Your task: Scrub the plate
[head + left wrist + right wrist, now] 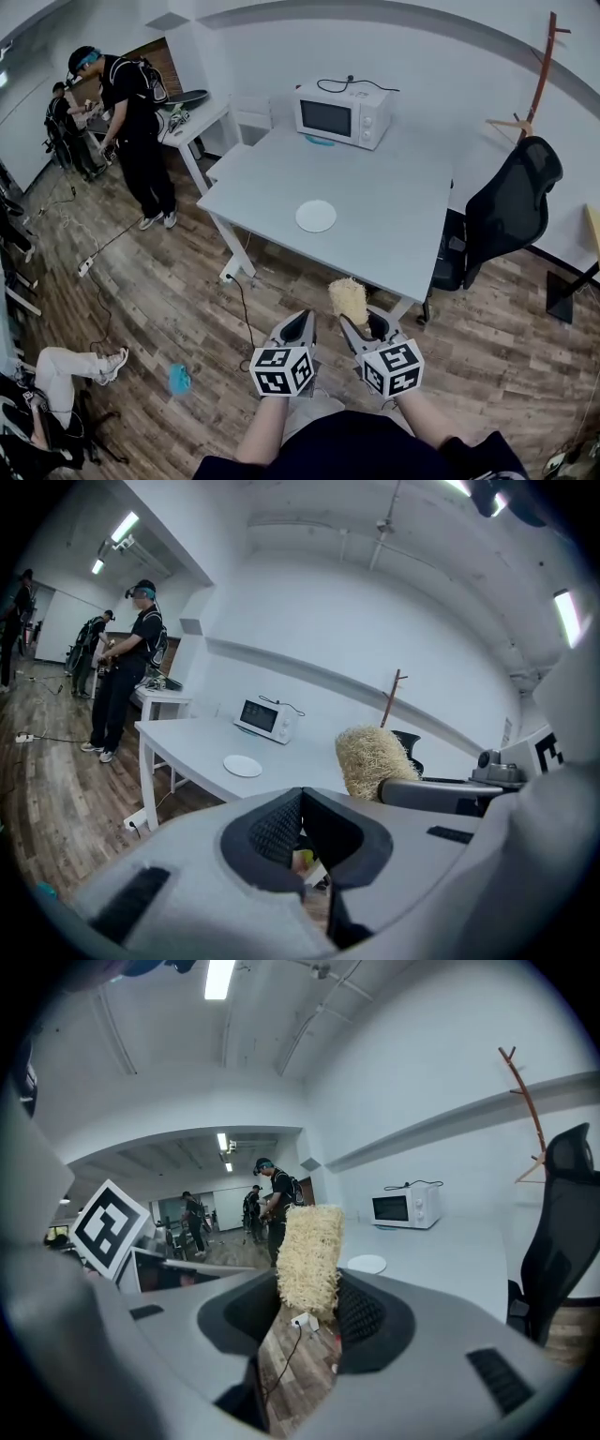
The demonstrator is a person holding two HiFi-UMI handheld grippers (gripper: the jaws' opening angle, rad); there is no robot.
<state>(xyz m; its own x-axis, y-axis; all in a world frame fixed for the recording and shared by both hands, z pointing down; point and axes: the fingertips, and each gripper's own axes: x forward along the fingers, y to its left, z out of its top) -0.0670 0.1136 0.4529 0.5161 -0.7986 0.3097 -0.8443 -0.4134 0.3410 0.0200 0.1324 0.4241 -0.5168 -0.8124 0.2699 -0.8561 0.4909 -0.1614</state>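
Plate (316,216), round, flat and white, lies near the middle of the smooth pale-grey worktop (394,169), well apart from both tools. The left tool (298,326) has its ribbed black pads (277,832) pressed together with nothing between them, while the right tool (361,328) clamps a coarse, straw-coloured, fibrous scrubber (348,300), roughly oblong.

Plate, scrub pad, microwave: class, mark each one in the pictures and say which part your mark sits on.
plate (316,216), head view, centre of its white face.
scrub pad (307,1258), right gripper view, middle of the straw-coloured fibres.
microwave (326,116), head view, its dark door window.
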